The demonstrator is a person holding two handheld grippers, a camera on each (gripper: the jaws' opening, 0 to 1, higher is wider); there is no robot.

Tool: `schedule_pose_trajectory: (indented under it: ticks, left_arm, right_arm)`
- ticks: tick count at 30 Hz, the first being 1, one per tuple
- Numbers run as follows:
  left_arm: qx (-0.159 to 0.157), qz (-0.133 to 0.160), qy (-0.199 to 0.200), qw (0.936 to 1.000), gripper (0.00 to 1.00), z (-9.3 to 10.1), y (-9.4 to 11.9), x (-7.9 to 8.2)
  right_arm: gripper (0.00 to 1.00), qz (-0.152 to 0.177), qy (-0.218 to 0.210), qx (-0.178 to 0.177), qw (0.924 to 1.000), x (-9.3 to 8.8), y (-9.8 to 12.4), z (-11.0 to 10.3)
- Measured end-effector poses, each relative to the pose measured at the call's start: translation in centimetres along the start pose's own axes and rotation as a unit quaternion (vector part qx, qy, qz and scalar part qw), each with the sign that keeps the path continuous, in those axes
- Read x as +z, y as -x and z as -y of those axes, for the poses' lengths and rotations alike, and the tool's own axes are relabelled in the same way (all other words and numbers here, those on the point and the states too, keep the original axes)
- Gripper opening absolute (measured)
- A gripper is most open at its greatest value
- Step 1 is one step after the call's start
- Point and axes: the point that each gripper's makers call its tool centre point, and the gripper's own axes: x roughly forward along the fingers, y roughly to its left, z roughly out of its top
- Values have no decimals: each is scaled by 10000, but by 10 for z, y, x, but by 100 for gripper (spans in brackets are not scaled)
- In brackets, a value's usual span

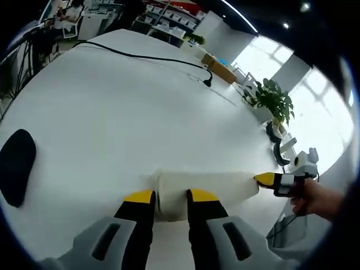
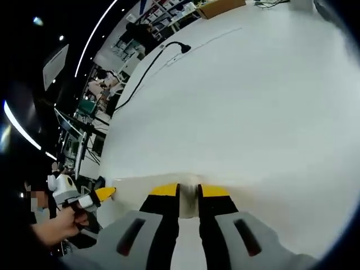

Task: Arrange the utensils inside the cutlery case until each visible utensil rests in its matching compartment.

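Cream cutlery case (image 1: 202, 191), seemingly pinched by both grippers' jaws.

an open office: desks (image 1: 73, 22), shelving (image 1: 169, 17), potted plant (image 1: 273, 98).

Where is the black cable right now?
The black cable lies across the far part of the white table in the left gripper view, ending in a plug beyond the cream case.

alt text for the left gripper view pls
The left gripper straddles the near end of a long cream case lying on a white table, while the right gripper touches its far end. A black cable crosses the table behind.
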Motion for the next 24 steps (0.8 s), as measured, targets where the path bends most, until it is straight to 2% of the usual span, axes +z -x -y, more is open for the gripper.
schedule_pose_trajectory:
  ticks: [3,4,5,6,7,8,9,11,12,13,15,16,17,18,19,20,21,22,23,24]
  left_arm:
    - [-36,-28,-6,10000,24,1,-4,5]
    - [-189,-197,-82,9996,25,3,-3,3]
    - [-238,-424,16,9988,27,4,-2,-2]
    - [-144,-408,33,9991,28,-1,-1,1]
    - [-115,-322,2,9994,28,-2,2,4]
    - [-53,-39,-87,9999,31,-4,7,14]
    - [-73,-41,-28,10000,35,-4,10,15]
    - [-98,-4,-4,10000,47,-3,17,18]
    - [-126,119,-150,9997,48,-1,22,21]
    - [-85,192,-343,9992,47,-1,26,23]
    - [-158,270,-620,9976,47,5,34,23]
    - [-202,310,-646,9972,49,9,37,23]
    - [-326,373,-885,9948,51,16,43,25]
    - [-323,455,-1169,9916,48,19,50,28]
    - [-239,611,-1693,9834,40,22,61,34]
    - [-267,661,-1770,9816,37,25,68,35]
    - [-485,740,-1708,9813,38,35,78,36]
    - [-704,862,-1662,9798,44,44,86,38]
    - [-857,1098,-1643,9765,49,53,99,44]
    - [-939,1179,-1762,9727,49,58,108,46]
  right_arm:
    - [10,-166,-67,-2,9998,2,1,1]
    - [10,-251,-156,-29,9996,2,2,1]
    - [10,-256,53,-36,9997,4,4,1]
    - [14,-225,295,-21,9993,8,6,1]
    - [22,-142,349,-10,9993,12,7,0]
    - [28,-105,345,-16,9993,15,9,-1]
    - [29,-110,317,35,9994,16,13,-3]
    - [18,-78,452,143,9988,18,21,-5]
    - [16,-74,486,73,9988,17,24,-1]
    - [21,104,549,103,9984,21,27,2]
    - [29,77,452,162,9988,19,34,3]
    - [28,220,693,213,9971,22,40,2]
    - [24,332,928,243,9948,23,48,-2]
    - [22,421,1134,285,9922,25,55,-6]
    - [22,514,1386,329,9885,26,61,-11]
    - [25,577,1640,386,9840,25,66,-16]
    - [27,586,1940,432,9783,21,75,-23]
    - [28,693,2149,411,9733,21,82,-28]
    - [28,809,2491,482,9639,22,90,-36]
    - [29,841,2964,481,9501,19,102,-44]
